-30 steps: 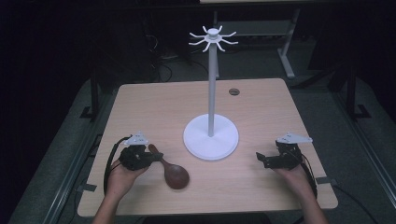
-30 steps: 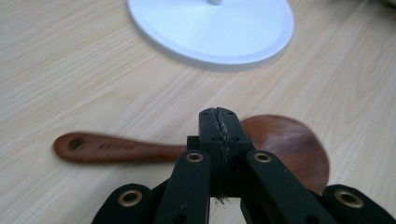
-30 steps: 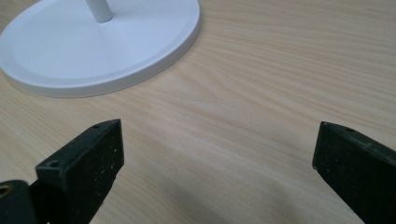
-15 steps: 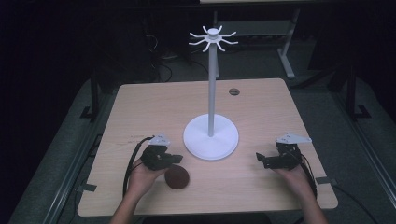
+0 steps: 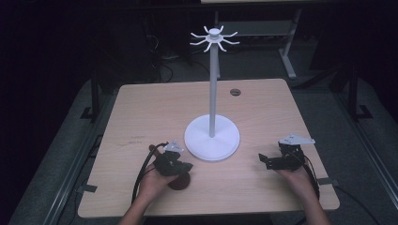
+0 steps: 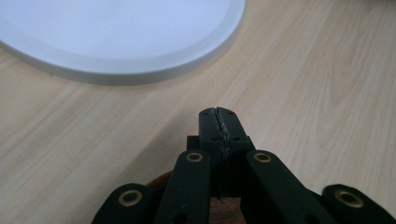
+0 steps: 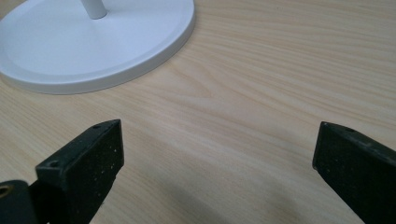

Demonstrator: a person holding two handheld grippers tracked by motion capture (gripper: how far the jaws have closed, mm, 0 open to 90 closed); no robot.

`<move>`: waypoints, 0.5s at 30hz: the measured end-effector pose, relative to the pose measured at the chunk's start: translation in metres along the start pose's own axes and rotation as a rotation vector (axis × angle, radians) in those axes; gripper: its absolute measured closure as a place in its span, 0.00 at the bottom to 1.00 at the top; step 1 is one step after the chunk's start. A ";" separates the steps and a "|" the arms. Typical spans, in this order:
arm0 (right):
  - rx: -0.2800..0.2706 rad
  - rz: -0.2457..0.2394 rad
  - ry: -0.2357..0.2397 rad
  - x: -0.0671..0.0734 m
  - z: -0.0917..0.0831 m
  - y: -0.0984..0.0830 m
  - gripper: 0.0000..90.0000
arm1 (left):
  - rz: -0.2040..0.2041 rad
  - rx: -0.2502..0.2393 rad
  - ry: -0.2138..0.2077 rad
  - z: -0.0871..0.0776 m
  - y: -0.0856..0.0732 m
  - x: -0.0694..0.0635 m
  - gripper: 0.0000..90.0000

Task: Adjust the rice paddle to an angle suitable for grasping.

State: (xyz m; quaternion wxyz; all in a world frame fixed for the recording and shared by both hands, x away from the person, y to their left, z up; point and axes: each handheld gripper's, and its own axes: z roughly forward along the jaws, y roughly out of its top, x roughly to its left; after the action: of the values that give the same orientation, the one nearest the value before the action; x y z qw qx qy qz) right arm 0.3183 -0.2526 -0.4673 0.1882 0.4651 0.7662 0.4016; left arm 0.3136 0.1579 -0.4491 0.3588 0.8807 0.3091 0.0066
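My left gripper (image 5: pixel 184 165), jaws pressed together, hovered over the brown wooden spoon (image 5: pixel 180 182) at lower centre, just beside the white stand's base (image 5: pixel 212 140). My right gripper (image 5: pixel 267 161), jaws spread, sat lower right, bare table (image 5: pixel 141 108) stretching toward the far edge.

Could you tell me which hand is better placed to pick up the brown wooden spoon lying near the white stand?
The left. The left gripper sits directly over the brown spoon, jaws shut, beside the stand's base. The right gripper, jaws open, rests across the table with bare wood before it.
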 end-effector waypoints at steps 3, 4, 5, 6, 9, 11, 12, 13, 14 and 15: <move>-0.003 0.004 -0.004 -0.001 -0.001 -0.001 0.02 | 0.003 0.012 0.002 0.002 -0.003 -0.002 1.00; -0.004 0.007 -0.004 -0.001 -0.001 0.000 0.02 | 0.001 0.013 0.001 0.002 -0.003 -0.002 1.00; -0.004 0.005 -0.005 -0.001 -0.001 0.000 0.02 | -0.011 0.005 0.002 0.002 -0.003 -0.004 1.00; -0.003 0.003 -0.006 -0.001 -0.001 0.000 0.02 | 0.000 0.013 0.006 0.001 -0.004 -0.004 1.00; 0.003 -0.005 -0.006 0.000 -0.001 0.000 0.02 | 0.007 0.032 0.004 -0.002 -0.007 -0.005 1.00; -0.002 0.002 -0.007 -0.001 -0.001 -0.001 0.02 | 0.010 0.046 0.006 -0.004 -0.011 -0.005 1.00; -0.003 0.002 -0.007 -0.001 -0.001 -0.001 0.02 | 0.002 0.054 0.008 -0.005 -0.012 -0.005 1.00; -0.003 0.002 -0.008 -0.001 -0.001 -0.001 0.02 | 0.001 0.058 0.010 -0.006 -0.015 -0.004 1.00; -0.004 0.004 -0.010 -0.002 -0.002 -0.001 0.02 | 0.009 0.070 0.011 -0.007 -0.016 -0.002 1.00; -0.004 0.003 -0.011 -0.002 -0.002 -0.001 0.02 | -0.004 0.065 0.010 -0.009 -0.019 -0.002 1.00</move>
State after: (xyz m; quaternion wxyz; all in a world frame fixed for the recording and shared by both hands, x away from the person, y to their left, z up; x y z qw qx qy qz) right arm 0.3176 -0.2549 -0.4671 0.1927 0.4679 0.7637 0.4009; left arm 0.2999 0.1725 -0.4540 0.3287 0.8911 0.3127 0.0001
